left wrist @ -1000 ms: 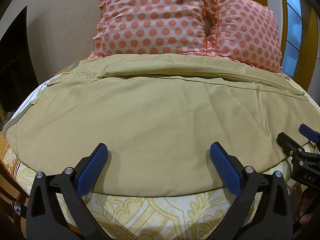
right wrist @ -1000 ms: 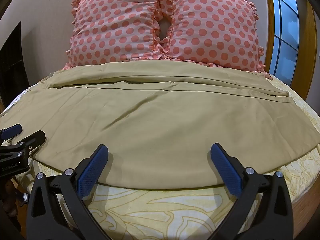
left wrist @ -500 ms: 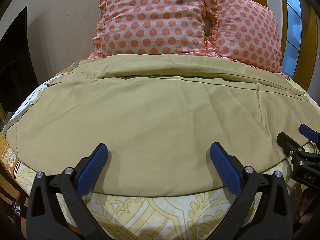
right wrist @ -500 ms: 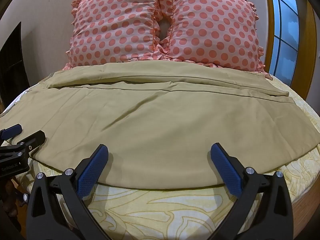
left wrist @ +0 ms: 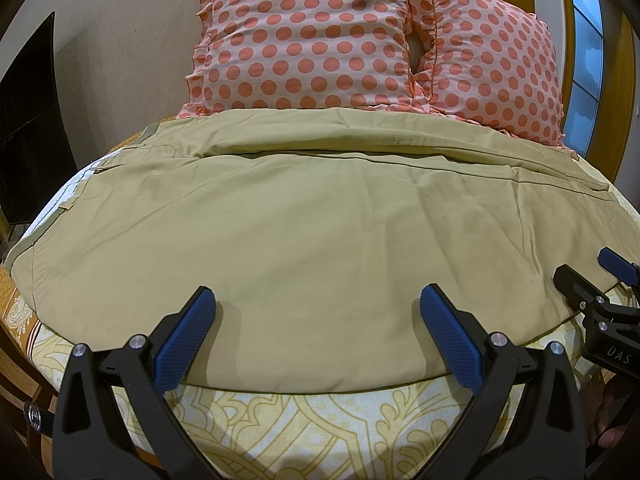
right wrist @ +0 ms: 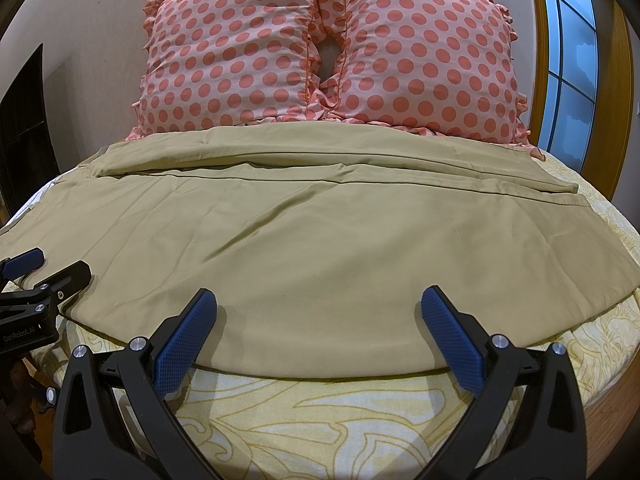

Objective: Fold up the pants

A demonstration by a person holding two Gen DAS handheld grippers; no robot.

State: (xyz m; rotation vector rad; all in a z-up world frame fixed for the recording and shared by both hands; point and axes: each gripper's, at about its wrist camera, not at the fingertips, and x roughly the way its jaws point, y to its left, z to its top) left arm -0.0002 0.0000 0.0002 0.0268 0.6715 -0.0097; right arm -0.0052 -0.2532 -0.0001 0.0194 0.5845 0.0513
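Khaki pants (left wrist: 304,224) lie spread flat across the bed, waistband at the left, leg hems at the right; they also fill the right wrist view (right wrist: 320,240). My left gripper (left wrist: 318,312) is open and empty just above the pants' near edge. My right gripper (right wrist: 318,312) is open and empty over the near edge further right. Each gripper shows in the other's view, the right gripper (left wrist: 588,276) at the right edge and the left gripper (right wrist: 44,268) at the left edge.
Two pink polka-dot pillows (right wrist: 332,56) stand against the wall behind the pants. The yellow patterned bedsheet (right wrist: 320,420) shows at the near edge of the bed. A window (right wrist: 572,56) is at the right, a dark panel (left wrist: 28,120) at the left.
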